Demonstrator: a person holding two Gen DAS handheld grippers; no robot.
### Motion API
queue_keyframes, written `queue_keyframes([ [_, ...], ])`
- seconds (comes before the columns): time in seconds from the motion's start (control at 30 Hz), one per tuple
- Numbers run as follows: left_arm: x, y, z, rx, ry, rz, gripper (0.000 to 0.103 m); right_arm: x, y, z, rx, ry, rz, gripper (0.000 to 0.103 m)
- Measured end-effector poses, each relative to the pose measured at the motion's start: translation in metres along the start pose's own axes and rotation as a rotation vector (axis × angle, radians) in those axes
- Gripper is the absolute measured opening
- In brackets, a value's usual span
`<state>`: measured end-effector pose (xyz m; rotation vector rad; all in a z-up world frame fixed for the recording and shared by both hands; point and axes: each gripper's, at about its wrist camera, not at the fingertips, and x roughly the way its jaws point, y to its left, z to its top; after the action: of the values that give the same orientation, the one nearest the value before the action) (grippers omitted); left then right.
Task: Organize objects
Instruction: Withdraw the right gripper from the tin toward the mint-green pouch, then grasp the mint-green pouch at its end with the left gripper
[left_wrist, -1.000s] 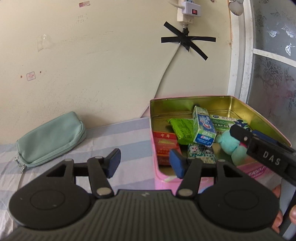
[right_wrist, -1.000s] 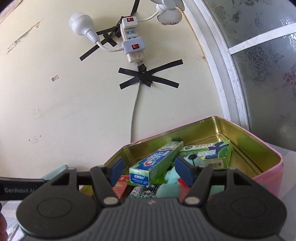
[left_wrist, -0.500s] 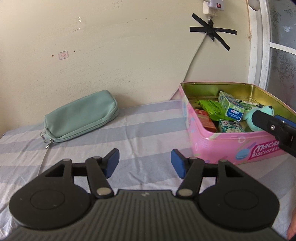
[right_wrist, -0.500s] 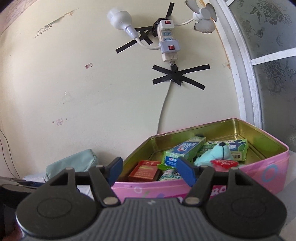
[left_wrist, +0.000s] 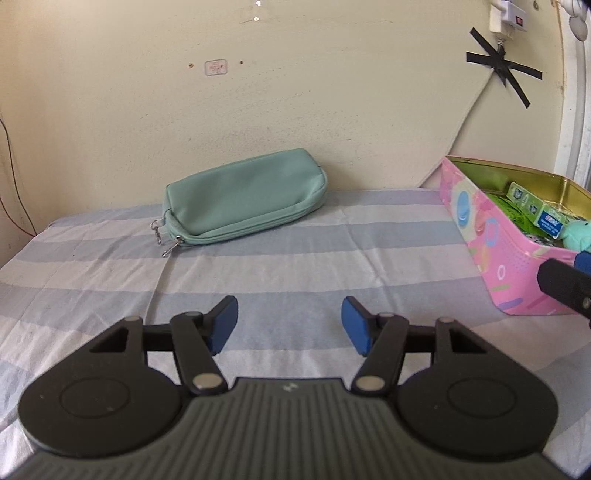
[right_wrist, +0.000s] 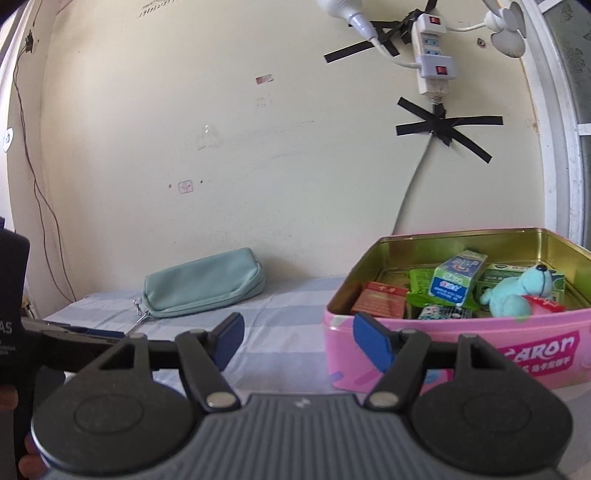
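Observation:
A teal zip pouch (left_wrist: 245, 195) lies on the striped cloth by the wall, ahead of my left gripper (left_wrist: 288, 321), which stands open and empty above the cloth. The pink tin (left_wrist: 491, 254) is at the right. In the right wrist view the pink tin (right_wrist: 406, 354) holds a toothpaste box (right_wrist: 456, 282), a teal plush toy (right_wrist: 517, 295), a red box (right_wrist: 380, 301) and a green packet (right_wrist: 421, 286). My right gripper (right_wrist: 297, 339) is open and empty, just left of the tin's near corner. The pouch (right_wrist: 205, 288) lies beyond it to the left.
The striped cloth (left_wrist: 295, 266) covers the table up to the cream wall. A power strip (right_wrist: 432, 55) taped to the wall sends a cable down behind the tin. A window frame (right_wrist: 561, 147) stands at the right. The right gripper's finger (left_wrist: 565, 284) shows at the edge of the left wrist view.
Both grippers have drawn back from the tin and swung left. The pouch now sits near the middle of the left wrist view, and the tin has slid to the right.

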<state>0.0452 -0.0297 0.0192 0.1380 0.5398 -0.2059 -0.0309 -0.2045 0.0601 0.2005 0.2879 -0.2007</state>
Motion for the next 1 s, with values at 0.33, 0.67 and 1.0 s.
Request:
queue_keyframes([
  [0.33,0.017,0.069,0.024,-0.079,0.0,0.083,0.067,0.031,0.04,-0.009,-0.059,0.107,0.111,0.068],
  [0.67,0.08,0.144,0.082,-0.229,-0.028,0.092,0.084,0.069,0.037,-0.015,0.046,0.228,0.187,0.069],
  [1.0,0.177,0.144,0.104,-0.261,0.061,0.052,0.087,0.078,0.023,-0.017,0.138,0.261,0.284,0.069],
])
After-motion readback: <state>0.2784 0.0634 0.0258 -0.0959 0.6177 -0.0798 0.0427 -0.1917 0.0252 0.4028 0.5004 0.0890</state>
